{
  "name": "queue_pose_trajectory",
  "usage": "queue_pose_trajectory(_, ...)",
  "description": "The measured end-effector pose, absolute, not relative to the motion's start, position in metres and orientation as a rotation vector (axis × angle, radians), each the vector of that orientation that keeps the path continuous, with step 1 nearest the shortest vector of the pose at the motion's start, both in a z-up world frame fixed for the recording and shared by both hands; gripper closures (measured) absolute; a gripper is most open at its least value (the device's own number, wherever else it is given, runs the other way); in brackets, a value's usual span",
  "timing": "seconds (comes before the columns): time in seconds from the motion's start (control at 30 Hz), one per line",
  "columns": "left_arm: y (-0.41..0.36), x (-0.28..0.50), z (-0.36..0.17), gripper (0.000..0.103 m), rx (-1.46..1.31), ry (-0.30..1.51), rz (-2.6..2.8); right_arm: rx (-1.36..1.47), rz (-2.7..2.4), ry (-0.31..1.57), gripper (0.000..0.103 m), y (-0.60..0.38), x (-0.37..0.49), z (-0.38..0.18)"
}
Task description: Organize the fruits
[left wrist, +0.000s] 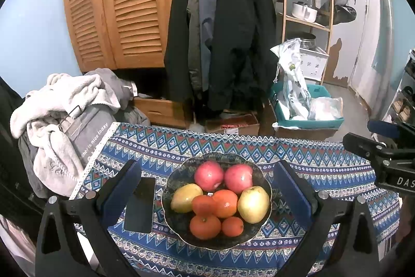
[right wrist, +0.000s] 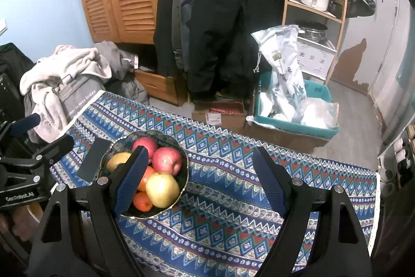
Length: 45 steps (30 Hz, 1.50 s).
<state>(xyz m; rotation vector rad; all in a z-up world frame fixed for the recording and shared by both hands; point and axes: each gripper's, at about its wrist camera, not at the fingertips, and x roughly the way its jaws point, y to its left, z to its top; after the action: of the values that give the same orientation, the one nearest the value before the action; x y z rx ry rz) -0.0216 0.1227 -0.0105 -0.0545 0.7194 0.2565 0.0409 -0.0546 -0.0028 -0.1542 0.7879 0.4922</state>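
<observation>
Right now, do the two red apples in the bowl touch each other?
Touching. In the left wrist view, the left red apple and the right red apple meet side by side at the bowl's far side.

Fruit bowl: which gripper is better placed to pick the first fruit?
Left. The left gripper is open with the bowl centred between its fingers. The right gripper, also open, frames bare tablecloth; the bowl sits off behind its left finger.

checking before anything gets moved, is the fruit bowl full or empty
Full. The bowl holds two red apples, two yellow-green fruits and four oranges, piled touching each other.
</observation>
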Motion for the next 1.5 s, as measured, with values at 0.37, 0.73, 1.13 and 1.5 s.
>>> queue_pose_trajectory(0.37, 0.124, -0.022, -0.013, 0.000, -0.057, 0.727, 0.254, -0.156, 0.491, 0.789, 0.021, -0.058, 0.041, -0.004)
queue_pose_trajectory(0.73, 0.123, -0.020, -0.015, 0.000, -0.059, 0.740, 0.253, -0.157, 0.489, 0.787, 0.021, -0.063, 0.042, -0.005)
queue_pose_trajectory(1.13, 0.124, -0.020, -0.016, 0.000, -0.061, 0.749, 0.250, -0.160, 0.489, 0.788, 0.021, -0.066, 0.042, -0.005)
queue_pose_trajectory(1.5, 0.122, -0.020, -0.015, 0.000, -0.055, 0.742, 0.246, -0.160, 0.488, 0.788, 0.021, -0.065, 0.043, -0.004)
